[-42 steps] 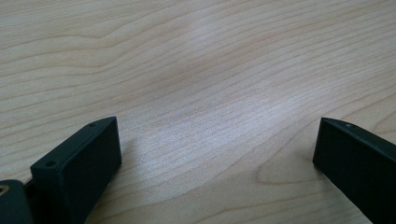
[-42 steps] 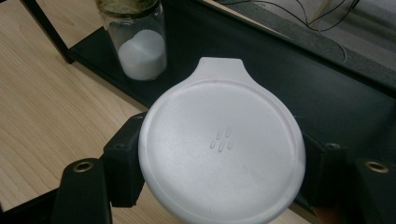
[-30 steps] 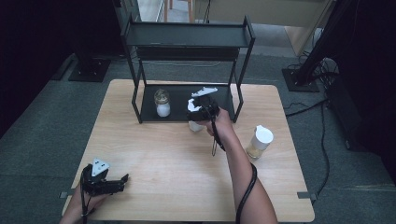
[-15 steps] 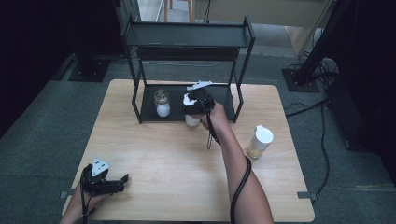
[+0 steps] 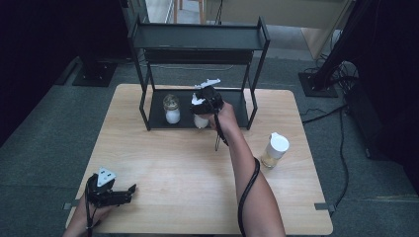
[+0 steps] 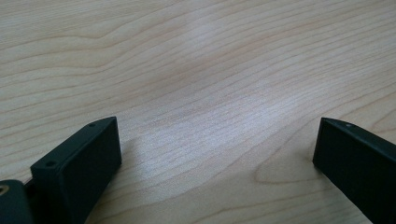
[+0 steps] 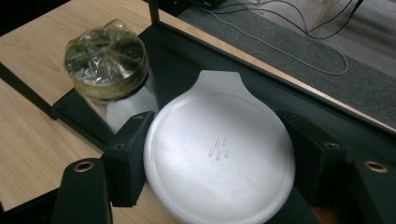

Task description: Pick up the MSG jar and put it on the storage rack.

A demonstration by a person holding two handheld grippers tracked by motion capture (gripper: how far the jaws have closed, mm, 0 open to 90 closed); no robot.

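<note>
The right gripper (image 5: 201, 109) is closed on a white-lidded jar (image 7: 219, 154), its two black jaws pressed against opposite sides of the round white lid. In the high view that jar (image 5: 200, 120) sits at the front edge of the bottom shelf of the black rack (image 5: 197, 42), roughly at the shelf's middle, with the person's right hand (image 5: 225, 114) and forearm reaching in from the near side of the rack. Whether the jar's base rests on the shelf or hangs just above it cannot be told.

Just beside it on the same shelf, toward the rack's left leg, stands a second jar (image 5: 171, 109) with white contents and a crinkled clear film over its mouth. In the right gripper view this film-covered jar (image 7: 106, 58) is very near the gripper's left jaw, close to the held lid but apart from it.

The left gripper (image 5: 129, 190) lies low on the wooden table (image 5: 188, 168), well apart from the rack, at the table's near left corner, held by the left hand (image 5: 91, 210). Its jaws stand wide apart with nothing between them; the left gripper view shows bare wood grain (image 6: 210, 93) in the gap.

A bottle (image 5: 274, 150) with a white cap and yellowish contents stands on the table, off the rack's front right leg, near the table's right edge.
</note>
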